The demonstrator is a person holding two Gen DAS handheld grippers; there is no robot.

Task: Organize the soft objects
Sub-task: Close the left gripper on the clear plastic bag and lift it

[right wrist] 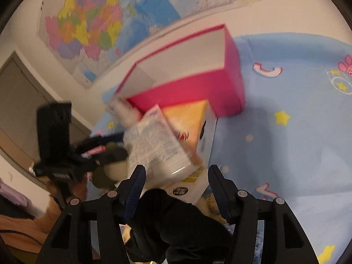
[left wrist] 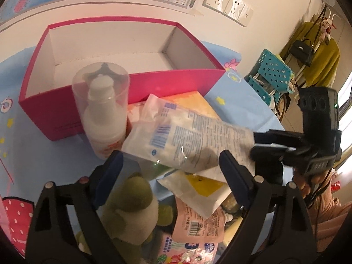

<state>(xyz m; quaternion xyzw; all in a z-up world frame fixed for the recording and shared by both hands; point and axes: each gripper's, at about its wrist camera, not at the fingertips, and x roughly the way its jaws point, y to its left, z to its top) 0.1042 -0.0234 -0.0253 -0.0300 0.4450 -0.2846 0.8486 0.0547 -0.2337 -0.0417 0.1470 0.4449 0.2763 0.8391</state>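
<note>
An open pink box (left wrist: 180, 81) stands at the back of the blue cartoon sheet, its white inside bare. A white plastic pack with blue print (left wrist: 187, 140) lies tilted across the pile in front of it. My left gripper (left wrist: 170, 156) is open above a green plush toy (left wrist: 129, 198), with the pack just beyond its tips. My right gripper (left wrist: 259, 143) is at the pack's right end. In the right wrist view the pack (right wrist: 158, 145) is blurred just ahead of my right gripper (right wrist: 177, 169), whose jaws stand apart without pressing on it. My left gripper (right wrist: 103, 143) shows at the left.
A white bottle under a clear cap (left wrist: 103, 114) stands against the pink box (right wrist: 191, 88). An orange and white pack (right wrist: 191, 118), a yellow-white packet (left wrist: 198, 189) and a pink packet (left wrist: 198, 224) lie in the pile. Something dark (right wrist: 176, 224) sits under my right gripper. Teal baskets (left wrist: 270, 74) stand beyond the bed edge.
</note>
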